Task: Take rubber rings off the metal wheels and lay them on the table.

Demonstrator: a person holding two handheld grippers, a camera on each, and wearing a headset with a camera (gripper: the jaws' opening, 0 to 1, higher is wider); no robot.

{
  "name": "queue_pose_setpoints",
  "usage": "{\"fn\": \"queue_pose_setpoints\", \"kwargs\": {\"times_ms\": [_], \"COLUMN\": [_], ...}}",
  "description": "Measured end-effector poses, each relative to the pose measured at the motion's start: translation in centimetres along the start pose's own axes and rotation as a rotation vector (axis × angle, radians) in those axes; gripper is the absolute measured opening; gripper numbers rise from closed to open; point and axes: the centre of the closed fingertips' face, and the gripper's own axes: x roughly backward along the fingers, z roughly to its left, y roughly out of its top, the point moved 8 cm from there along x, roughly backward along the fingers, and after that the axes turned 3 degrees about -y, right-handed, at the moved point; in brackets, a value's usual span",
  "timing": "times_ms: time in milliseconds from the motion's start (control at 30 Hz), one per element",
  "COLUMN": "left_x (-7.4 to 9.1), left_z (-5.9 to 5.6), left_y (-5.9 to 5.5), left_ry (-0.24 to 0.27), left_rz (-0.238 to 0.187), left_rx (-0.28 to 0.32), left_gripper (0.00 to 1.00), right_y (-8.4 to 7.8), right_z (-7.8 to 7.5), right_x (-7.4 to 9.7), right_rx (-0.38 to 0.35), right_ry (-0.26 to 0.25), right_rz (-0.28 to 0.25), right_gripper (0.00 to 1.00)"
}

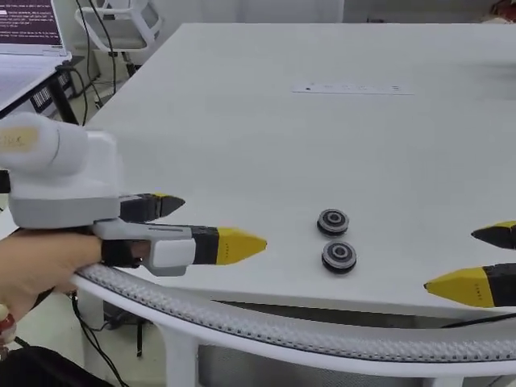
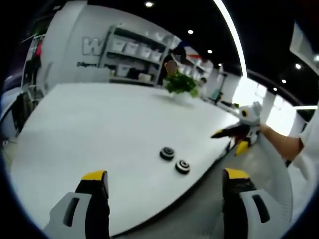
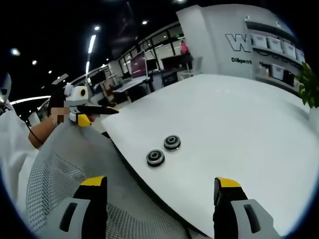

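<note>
No ring (image 1: pixel 321 222) off yet; your left gripper (image 1: pixel 219 223) and right gripper (image 1: pixel 451 260) flank the wheels (image 1: pixel 339 256), fingers apart, empty. Next, pin one wheel, pinch its ring.

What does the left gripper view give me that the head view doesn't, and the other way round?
The left gripper view adds a potted plant by the far edge of the table, wall shelves and the hand holding the right gripper. The head view adds a laptop screen, a chair and a flat strip on the tabletop. Both share the table, the far wheel and near wheel, dark rings on, and the left gripper and right gripper, both open.
</note>
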Motion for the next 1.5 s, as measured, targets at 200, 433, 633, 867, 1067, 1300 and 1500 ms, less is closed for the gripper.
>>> {"fn": "queue_pose_setpoints", "kwargs": {"times_ms": [200,433,633,867,1067,1300,1500], "left_x": [0.3,0.1,-0.8,-3.4,-5.4,-7.1,-9.2], "left_z": [-0.2,-1.3,-3.1,-4.1,-4.7,-4.2,-4.0], "left_y": [1.1,4.2,6.3,7.3,8.1,7.7,6.8], "left_ry": [-0.011,-0.074,-0.128,-0.167,-0.177,-0.225,-0.277], "left_rz": [-0.023,-0.091,-0.09,-0.063,-0.097,-0.068,-0.035], "left_rx": [-0.087,-0.117,-0.24,-0.341,-0.475,-0.507,-0.528], "left_gripper": [0.88,0.86,0.86,0.81,0.71,0.64,0.55], "right_y": [0.3,4.3,6.7,8.9,10.5,10.3,8.5], "right_z": [-0.3,-0.4,-0.5,-0.3,-0.7,-0.7,-0.6], "right_x": [0.2,1.0,0.8,-1.8,-3.7,-5.3,-6.9], "right_rx": [0.043,0.075,0.161,0.285,0.326,0.366,0.386], "right_ry": [-0.019,-0.009,-0.013,0.027,0.055,0.107,0.16], "right_rz": [-0.002,-0.159,-0.192,-0.183,-0.198,-0.211,-0.181], "right_gripper": [0.87,0.91,0.89,0.79,0.66,0.58,0.47]}}
